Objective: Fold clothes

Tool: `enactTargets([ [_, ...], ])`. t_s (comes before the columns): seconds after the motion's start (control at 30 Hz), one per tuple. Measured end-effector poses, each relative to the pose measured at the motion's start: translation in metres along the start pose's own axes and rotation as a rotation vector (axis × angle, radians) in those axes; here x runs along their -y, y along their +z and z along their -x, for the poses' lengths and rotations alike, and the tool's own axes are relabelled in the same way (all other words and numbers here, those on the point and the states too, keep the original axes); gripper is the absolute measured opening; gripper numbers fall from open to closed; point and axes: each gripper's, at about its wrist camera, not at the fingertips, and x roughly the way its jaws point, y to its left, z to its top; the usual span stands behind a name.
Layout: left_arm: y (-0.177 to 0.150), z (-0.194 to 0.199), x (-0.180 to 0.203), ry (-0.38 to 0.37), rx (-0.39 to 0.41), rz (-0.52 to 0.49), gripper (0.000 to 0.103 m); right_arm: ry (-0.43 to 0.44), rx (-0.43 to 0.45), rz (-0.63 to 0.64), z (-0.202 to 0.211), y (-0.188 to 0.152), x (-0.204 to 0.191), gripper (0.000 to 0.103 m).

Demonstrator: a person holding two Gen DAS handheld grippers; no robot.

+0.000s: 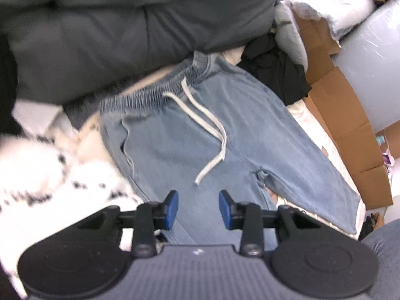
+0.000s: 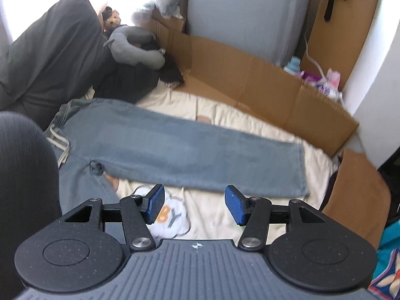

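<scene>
While both grippers hang over the bed pointing steeply down, neither holds anything. Left gripper [image 1: 198, 208]: blue pads [image 1: 172, 208] apart, nothing between them, only denim showing through the gap below. Whether the tips touch the cloth, cannot tell. Light-blue jeans [image 1: 175, 135] lie flat straight ahead of it, elastic waistband [image 1: 160, 90] at the far end, white drawstring [image 1: 207, 125] trailing back toward the gripper. One leg runs off ahead-right toward a flattened cardboard sheet [image 1: 350, 130]. Dark grey duvet [image 1: 112, 32] bunched beyond the waistband. White fluffy fabric with black flecks [image 1: 50, 175] sits to the gripper's left, blurred. Black garment [image 1: 275, 70] far right of the waistband.

Right gripper [image 2: 195, 203]: jaws wide apart, empty, over the cream sheet [image 2: 250, 215] just short of the jeans [image 2: 175, 145]. A small white garment with orange and grey letters [image 2: 170, 215] lies under and behind the left pad. Just ahead, one jeans leg stretches flat across, hem [image 2: 302, 170] ahead-right. Waistband and drawstring [image 2: 60, 142] far left. Cardboard [image 2: 250, 82] stands along the far edge of the bed. Grey neck pillow [image 2: 135, 47] far ahead-left, beside the dark duvet [image 2: 55, 50]. Dark rounded shape at near left, blurred, cannot identify.
</scene>
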Motion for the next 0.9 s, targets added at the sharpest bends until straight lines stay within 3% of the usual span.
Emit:
enactTargets([
  [0.2, -0.018, -0.028, 0.002, -0.014, -0.07, 0.023, 0.038, 0.005, -0.07, 0.018, -0.024, -0.026, -0.015, 0.06],
  [0.47, -0.036, -0.064, -0.004, 0.038, -0.158, 0.048, 0.038, 0.079, -0.199, 0.13, -0.068, -0.053, -0.05, 0.06],
  [0.63, -0.039, -0.07, -0.009, 0.062, -0.173, 0.047, 0.038, 0.126, -0.287, 0.128, -0.097, -0.084, -0.069, 0.06],
  [0.9, -0.047, -0.091, -0.01, 0.066, -0.196, 0.028, 0.039, 0.214, -0.366, 0.267, -0.129, -0.138, -0.11, 0.059],
])
